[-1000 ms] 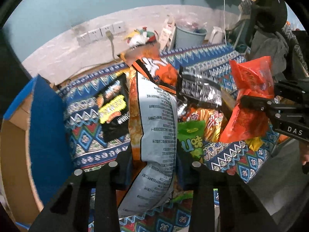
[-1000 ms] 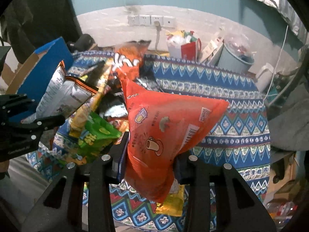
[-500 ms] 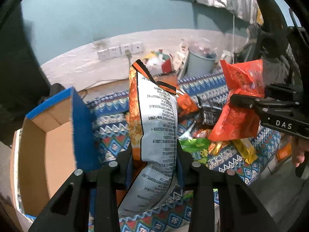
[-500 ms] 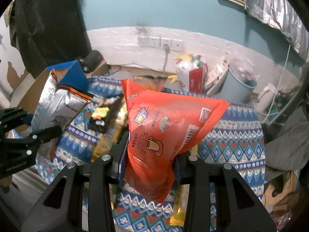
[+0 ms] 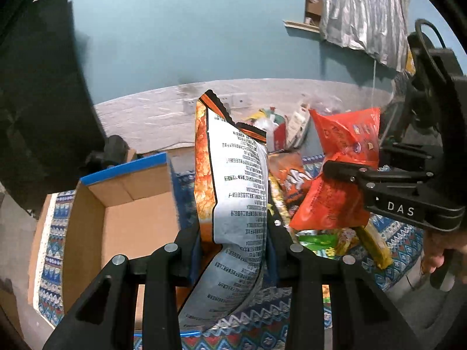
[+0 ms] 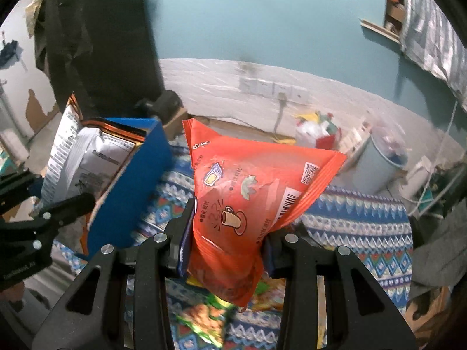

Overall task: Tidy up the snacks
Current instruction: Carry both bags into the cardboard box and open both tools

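Note:
My left gripper is shut on a white and orange snack bag and holds it upright above the table, just right of an open cardboard box with a blue rim. My right gripper is shut on a red-orange snack bag held in the air; that bag and gripper also show at the right of the left wrist view. The white bag and left gripper show at the left of the right wrist view, beside the box's blue wall.
More snack packs lie in a pile on the patterned cloth under the held bags. Behind the table are a wall with sockets, a blue bucket and clutter. A dark cloth hangs at the left.
Both grippers have lifted their bags higher and swung left. The cardboard box has come from the far left edge to just beside the white bag.

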`<state>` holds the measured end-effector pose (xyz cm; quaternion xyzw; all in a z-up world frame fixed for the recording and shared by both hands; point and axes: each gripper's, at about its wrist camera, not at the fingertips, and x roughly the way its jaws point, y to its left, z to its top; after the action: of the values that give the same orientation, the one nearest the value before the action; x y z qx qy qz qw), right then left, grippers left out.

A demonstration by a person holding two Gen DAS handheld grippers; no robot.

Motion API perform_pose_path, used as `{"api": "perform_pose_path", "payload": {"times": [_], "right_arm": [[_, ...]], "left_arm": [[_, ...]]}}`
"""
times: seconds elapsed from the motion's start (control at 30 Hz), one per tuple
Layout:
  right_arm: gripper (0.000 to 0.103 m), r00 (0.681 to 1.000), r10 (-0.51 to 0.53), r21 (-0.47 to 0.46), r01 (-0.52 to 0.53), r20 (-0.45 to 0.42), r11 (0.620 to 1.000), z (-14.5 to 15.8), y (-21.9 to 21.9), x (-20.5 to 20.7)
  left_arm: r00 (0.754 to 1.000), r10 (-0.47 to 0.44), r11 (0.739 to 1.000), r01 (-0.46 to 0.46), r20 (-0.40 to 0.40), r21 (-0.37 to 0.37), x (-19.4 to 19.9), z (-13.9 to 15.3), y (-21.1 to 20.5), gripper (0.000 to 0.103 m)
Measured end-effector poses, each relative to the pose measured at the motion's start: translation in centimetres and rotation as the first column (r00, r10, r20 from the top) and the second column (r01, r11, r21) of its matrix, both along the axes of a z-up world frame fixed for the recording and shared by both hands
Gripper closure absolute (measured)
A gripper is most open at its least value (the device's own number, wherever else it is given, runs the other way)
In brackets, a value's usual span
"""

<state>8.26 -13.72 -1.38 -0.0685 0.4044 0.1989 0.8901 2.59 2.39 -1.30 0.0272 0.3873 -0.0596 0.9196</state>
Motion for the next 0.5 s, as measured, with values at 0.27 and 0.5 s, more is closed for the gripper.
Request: {"api": "perform_pose_path", "payload": {"times": [0.27, 0.5], "right_arm": [[0.066, 0.999, 0.054, 0.028, -0.054, 0.008, 0.998, 1.3, 4.6, 0.7], [0.066, 0.994, 0.111, 0.029, -0.111, 0.003, 0.993, 1.3, 9.1, 1.1]], "left_arm": [[0.997, 0.082, 0.996, -0.082, -0.002, -0.025, -0.1, 0.2, 4.0, 0.067], [0.985, 0.174, 0.984, -0.174, 0.001, -0.026, -0.1, 0.3, 8.0, 0.067]]}}
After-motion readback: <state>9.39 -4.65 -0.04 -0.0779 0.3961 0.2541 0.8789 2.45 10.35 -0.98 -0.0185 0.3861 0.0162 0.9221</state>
